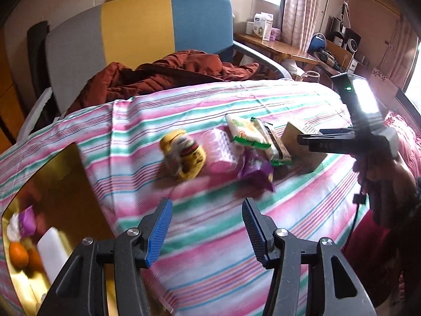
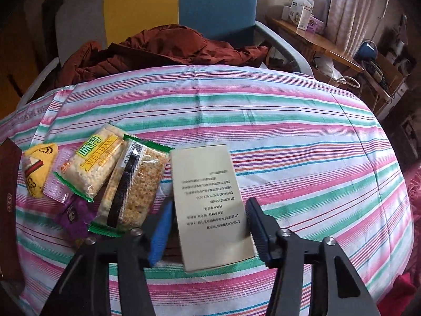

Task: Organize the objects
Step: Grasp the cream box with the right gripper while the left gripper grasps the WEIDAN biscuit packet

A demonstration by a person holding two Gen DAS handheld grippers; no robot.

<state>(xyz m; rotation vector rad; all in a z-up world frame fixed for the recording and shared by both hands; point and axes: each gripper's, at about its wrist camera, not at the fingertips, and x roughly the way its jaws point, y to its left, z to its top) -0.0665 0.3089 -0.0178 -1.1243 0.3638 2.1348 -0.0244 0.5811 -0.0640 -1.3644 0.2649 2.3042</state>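
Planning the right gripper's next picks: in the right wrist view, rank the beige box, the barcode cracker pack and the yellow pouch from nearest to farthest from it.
From the right gripper:
1. Beige box, between its fingers.
2. Barcode cracker pack, just left.
3. Yellow pouch, far left.

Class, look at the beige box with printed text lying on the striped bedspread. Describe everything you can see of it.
The beige box is a flat, rectangular carton, apparently cardboard, with lines of small dark print on its upper face. It lies flat on the striped bedspread, its long side running away from the camera. Its left edge sits close beside a green-edged cracker packet. The right tongs are open, one finger on each side of it; contact cannot be confirmed.
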